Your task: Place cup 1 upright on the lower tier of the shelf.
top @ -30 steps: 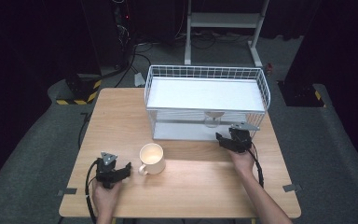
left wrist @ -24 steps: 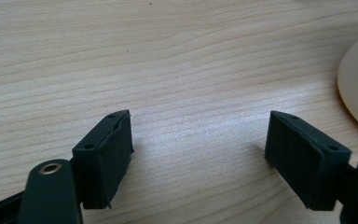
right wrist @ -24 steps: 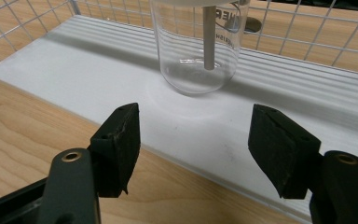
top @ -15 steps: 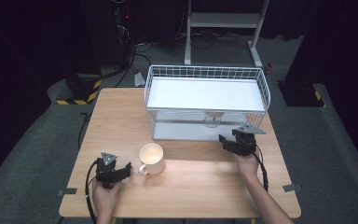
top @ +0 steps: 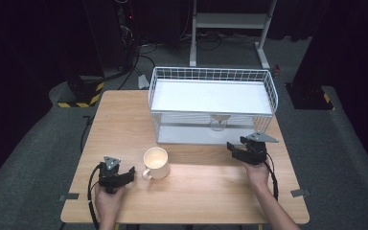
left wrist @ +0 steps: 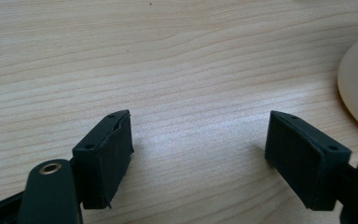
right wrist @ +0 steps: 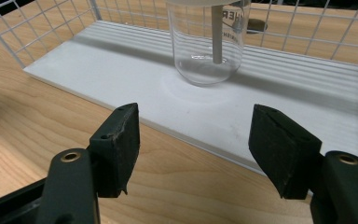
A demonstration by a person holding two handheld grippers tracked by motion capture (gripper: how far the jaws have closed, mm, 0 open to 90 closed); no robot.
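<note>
Right hand-held gripper [top: 235, 149] hovers at about four o'clock on the light wooden desk [top: 196, 191], just in front of the white wire two-tier rack [top: 212, 106]; its jaws stand apart with nothing between them, released, and in the right gripper view they aim at the rack's white ribbed lower shelf [right wrist: 270, 107]; a clear glass beaker [right wrist: 208, 39] stands upright on that shelf, straight ahead at twelve o'clock of the jaws and apart from them, with a thin grey stem inside it; in the high view the beaker [top: 217, 123] sits under the rack's white upper shelf, near the middle of the lower tier. Left hand-held gripper [top: 129, 176] rests low at about seven o'clock on the desk; its jaws are likewise spread and empty over bare wood; a cream ceramic mug [top: 156, 163] stands upright just beside it at two o'clock of that gripper, handle turned toward it, untouched.
</note>
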